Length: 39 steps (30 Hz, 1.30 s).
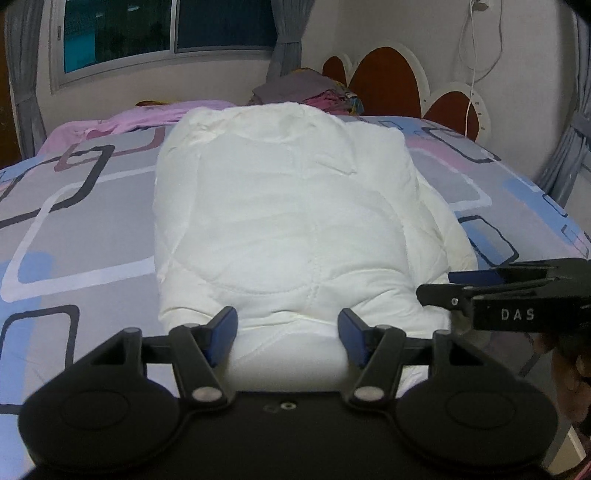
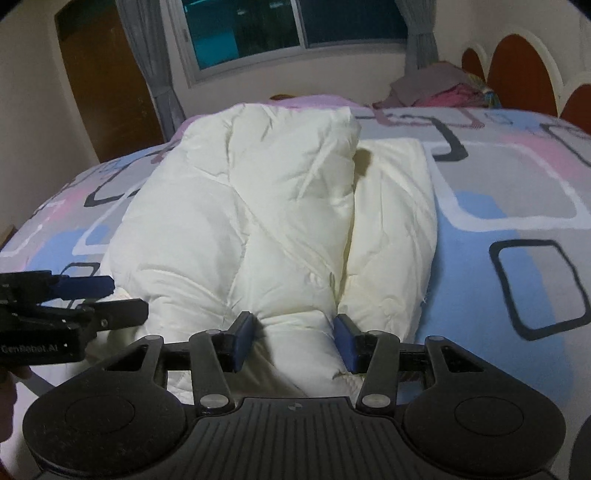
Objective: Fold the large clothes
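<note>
White quilted comforter [image 1: 288, 221] is lying on the patterned bedspread [image 1: 74, 221], its long axis running away from both grippers. Left gripper [image 1: 288, 334] and right gripper [image 2: 293, 341] are each straddling its near end, jaws apart, equally near.

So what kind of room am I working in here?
A bedroom, most likely. The white quilted comforter lies folded on a bed with a patterned sheet, a padded headboard stands at the far end, and a curtained window is behind.
</note>
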Motion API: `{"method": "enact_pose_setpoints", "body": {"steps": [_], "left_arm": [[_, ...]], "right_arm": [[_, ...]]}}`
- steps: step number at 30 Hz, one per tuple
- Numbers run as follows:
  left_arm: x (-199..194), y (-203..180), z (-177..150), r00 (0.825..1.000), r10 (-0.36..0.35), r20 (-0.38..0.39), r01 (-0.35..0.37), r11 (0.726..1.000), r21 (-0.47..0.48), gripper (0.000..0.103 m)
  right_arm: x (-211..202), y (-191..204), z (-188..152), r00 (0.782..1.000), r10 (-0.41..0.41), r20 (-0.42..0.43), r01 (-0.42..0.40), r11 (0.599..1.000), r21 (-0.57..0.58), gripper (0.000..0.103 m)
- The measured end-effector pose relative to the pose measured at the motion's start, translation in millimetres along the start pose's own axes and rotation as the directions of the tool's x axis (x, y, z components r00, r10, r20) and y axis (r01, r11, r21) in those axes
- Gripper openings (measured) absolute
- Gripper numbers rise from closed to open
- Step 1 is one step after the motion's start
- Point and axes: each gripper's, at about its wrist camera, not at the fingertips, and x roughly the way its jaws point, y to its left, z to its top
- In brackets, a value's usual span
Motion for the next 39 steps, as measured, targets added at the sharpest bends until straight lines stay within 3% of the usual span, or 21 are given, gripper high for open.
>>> {"method": "enact_pose_setpoints", "body": {"steps": [4, 5, 6, 7, 9, 14, 20, 25, 27, 31, 33, 39], "left_arm": [[-9.7, -1.2, 7.7, 1.0, -0.004, -0.013, 0.004, 1.0, -0.001, 0.059], [-16.5, 1.1, 10.8, 1.0, 0.002, 0.008, -0.002, 1.0, -0.017, 0.063], [-24.8, 4.1, 14.1, 0.999, 0.018, 0.048, -0.016, 0.999, -0.038, 0.084], [-34.8, 7.7, 17.1, 0.993, 0.05, 0.104, -0.043, 0.997, -0.064, 0.103], [-44.3, 19.2, 24.7, 0.981, 0.09, 0.175, -0.071, 0.991, -0.113, 0.103], [-20.1, 42.1, 43.5, 0.987, 0.124, 0.099, -0.107, 0.982, -0.158, 0.099], [2.5, 46.2, 54.1, 0.994, 0.107, 0.02, -0.102, 0.981, -0.168, 0.099], [13.5, 53.4, 51.7, 0.998, 0.061, -0.013, -0.063, 0.971, -0.23, 0.099], [19.3, 62.4, 51.2, 1.0, 0.008, -0.028, -0.016, 0.955, -0.295, 0.099], [31.4, 86.1, 47.0, 0.996, -0.081, -0.047, 0.053, 0.898, -0.436, 0.1], [36.4, 94.8, 43.3, 0.99, -0.127, -0.054, 0.086, 0.873, -0.48, 0.1], [46.3, 106.8, 34.7, 0.972, -0.224, -0.066, 0.15, 0.815, -0.56, 0.1]], "right_arm": [[-8.4, -5.1, 13.7, 0.999, 0.028, -0.038, -0.027, 0.999, 0.036, 0.049], [-16.2, -8.6, 18.3, 0.999, 0.031, -0.032, -0.029, 0.997, 0.067, 0.06], [-26.5, -14.4, 23.7, 0.999, 0.038, 0.004, -0.038, 0.993, 0.11, 0.083], [-36.8, -21.4, 29.1, 0.997, 0.057, 0.056, -0.065, 0.987, 0.145, 0.088], [-42.6, -37.5, 40.6, 0.993, 0.081, 0.081, -0.097, 0.971, 0.22, 0.088], [-30.0, -87.0, 55.5, 0.993, 0.085, 0.081, -0.112, 0.902, 0.418, 0.088], [-12.3, -127.0, 58.0, 0.994, 0.109, 0.031, -0.109, 0.846, 0.523, 0.088], [0.5, -144.1, 54.1, 0.984, 0.175, 0.029, -0.159, 0.794, 0.587, 0.088], [6.6, -149.8, 54.1, 0.977, 0.211, 0.025, -0.182, 0.768, 0.614, 0.088], [17.4, -154.3, 51.9, 0.967, 0.256, 0.016, -0.206, 0.739, 0.641, 0.09], [22.5, -156.4, 50.1, 0.963, 0.268, 0.011, -0.211, 0.732, 0.647, 0.096], [33.2, -165.0, 37.9, 0.945, 0.328, 0.003, -0.246, 0.703, 0.667, 0.097]]}}
